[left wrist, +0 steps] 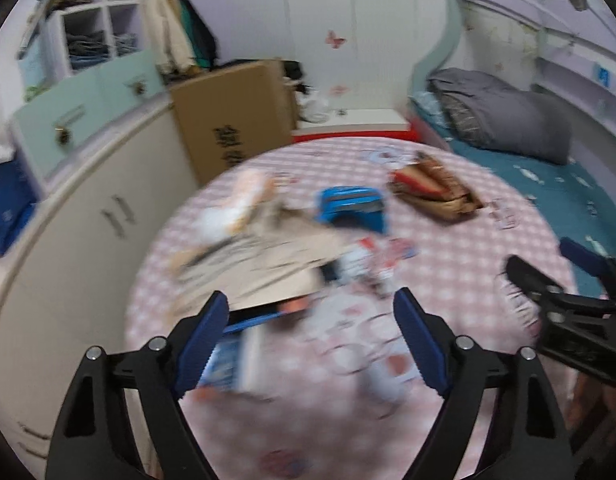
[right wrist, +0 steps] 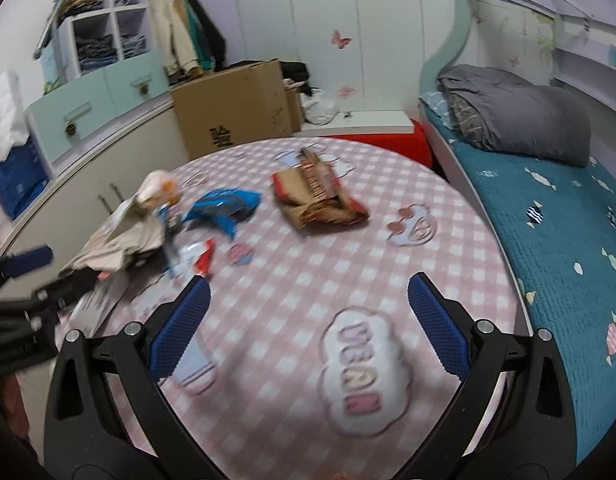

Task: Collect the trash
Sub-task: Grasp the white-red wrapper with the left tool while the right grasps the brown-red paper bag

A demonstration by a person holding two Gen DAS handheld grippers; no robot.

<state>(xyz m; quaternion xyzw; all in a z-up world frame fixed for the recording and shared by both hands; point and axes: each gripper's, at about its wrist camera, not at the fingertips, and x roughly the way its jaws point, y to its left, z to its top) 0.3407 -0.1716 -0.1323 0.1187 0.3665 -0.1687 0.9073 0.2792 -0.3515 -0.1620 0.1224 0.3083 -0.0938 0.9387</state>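
Left wrist view: left gripper point(left wrist: 312, 308) and right gripper point(right wrist: 308, 296) jaws are held apart, empty. The blue wrapper point(right wrist: 223, 206), left of centre, is judged light, crinkly, best pinched at an edge.

Both wrist views look forward and steeply down over the round table point(right wrist: 448, 240), close above its near edge, toward the far wardrobe wall. The left view sits nearer the table's left side, over the litter point(left wrist: 267, 248) (badly blurred), and catches the right gripper point(left wrist: 548, 280) at its right edge. The right view hangs further right beside the bed point(right wrist: 548, 220); both share the brown wrapper point(right wrist: 320, 196), blue bag point(right wrist: 227, 208) and carton point(right wrist: 231, 100).
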